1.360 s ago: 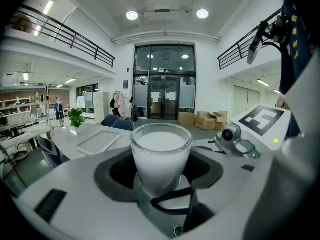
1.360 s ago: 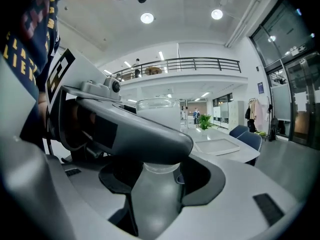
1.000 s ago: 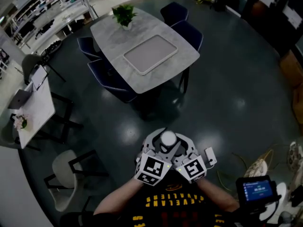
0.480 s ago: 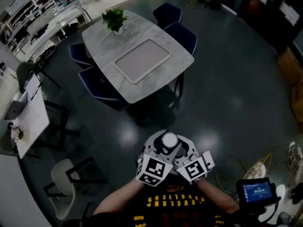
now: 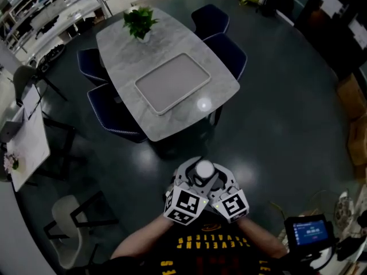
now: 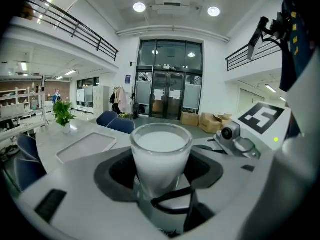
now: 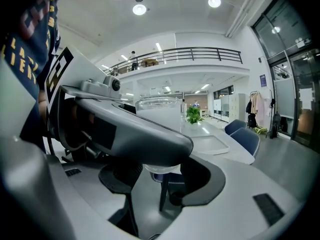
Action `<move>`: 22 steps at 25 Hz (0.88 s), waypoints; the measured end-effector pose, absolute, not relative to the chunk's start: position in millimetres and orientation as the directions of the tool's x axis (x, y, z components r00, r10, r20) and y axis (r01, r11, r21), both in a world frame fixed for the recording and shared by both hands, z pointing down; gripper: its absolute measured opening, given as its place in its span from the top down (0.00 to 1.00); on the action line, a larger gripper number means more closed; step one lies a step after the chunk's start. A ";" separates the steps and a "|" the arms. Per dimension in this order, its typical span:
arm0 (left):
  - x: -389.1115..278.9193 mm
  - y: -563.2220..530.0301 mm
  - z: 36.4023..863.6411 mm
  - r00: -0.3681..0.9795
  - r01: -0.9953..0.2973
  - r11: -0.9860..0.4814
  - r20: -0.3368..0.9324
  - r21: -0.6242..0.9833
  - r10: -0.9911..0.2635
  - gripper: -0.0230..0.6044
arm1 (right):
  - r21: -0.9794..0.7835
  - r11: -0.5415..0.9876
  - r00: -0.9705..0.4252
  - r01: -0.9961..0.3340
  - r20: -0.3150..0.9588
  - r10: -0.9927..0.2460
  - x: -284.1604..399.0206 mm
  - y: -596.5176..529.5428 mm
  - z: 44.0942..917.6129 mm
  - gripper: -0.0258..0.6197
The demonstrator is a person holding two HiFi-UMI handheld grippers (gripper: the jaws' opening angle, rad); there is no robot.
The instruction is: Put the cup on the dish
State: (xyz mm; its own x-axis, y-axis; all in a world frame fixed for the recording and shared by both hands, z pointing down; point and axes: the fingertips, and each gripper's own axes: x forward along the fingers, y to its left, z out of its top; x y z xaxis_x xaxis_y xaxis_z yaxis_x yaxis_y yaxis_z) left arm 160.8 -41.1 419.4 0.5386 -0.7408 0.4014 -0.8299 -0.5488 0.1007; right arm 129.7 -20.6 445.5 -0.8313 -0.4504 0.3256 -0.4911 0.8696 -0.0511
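- Head view: the cup [image 5: 203, 168] is up in the air over the dark floor [image 5: 275, 125], close to the person's chest and well apart from the desk [image 5: 123, 47]
- Both grippers pinch it. The left gripper [image 5: 192, 180] and the right gripper [image 5: 218, 180] meet at an angle, and their pale jaws ring the cup
- On the desk lies the dish [image 5: 172, 82], rectangular and shallow, its flat grey bottom showing all over. A potted plant [image 5: 139, 23] stands near the far end, and blue chairs [image 5: 227, 43] are tucked in beside the desk
- Left gripper view: the dark pads hug the cup's tapering wall on both sides. The cup looks white almost up to its clear rim, and I cannot tell whether that is a filling or frosted glass
- Only this view shows the glass entrance doors [image 6: 170, 86] and cardboard boxes [image 6: 211, 122]
- Right gripper view: the left gripper's jaw crosses in front and hides the cup's middle. The cup's base sits clamped between the right gripper's own pads
- Only the head view shows a small lit screen [image 5: 309, 232] at the lower right
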 end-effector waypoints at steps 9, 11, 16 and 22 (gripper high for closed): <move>133.4 -124.2 416.4 0.519 -0.847 -0.519 0.385 0.112 -0.763 0.55 | -0.039 0.890 -0.844 -0.455 0.339 -0.417 103.0 -102.6 443.0 0.61; 126.7 -129.2 411.7 0.511 -0.850 -0.517 0.385 0.096 -0.769 0.55 | -0.042 0.890 -0.848 -0.455 0.327 -0.418 96.3 -107.8 438.8 0.61; 112.6 -154.0 406.5 0.480 -0.867 -0.492 0.391 0.076 -0.786 0.55 | -0.054 0.903 -0.866 -0.425 0.316 -0.389 82.4 -131.4 433.6 0.61; 94.4 -173.2 413.3 0.439 -0.888 -0.456 0.417 0.063 -0.796 0.55 | -0.083 0.917 -0.886 -0.391 0.303 -0.351 64.4 -150.0 438.1 0.61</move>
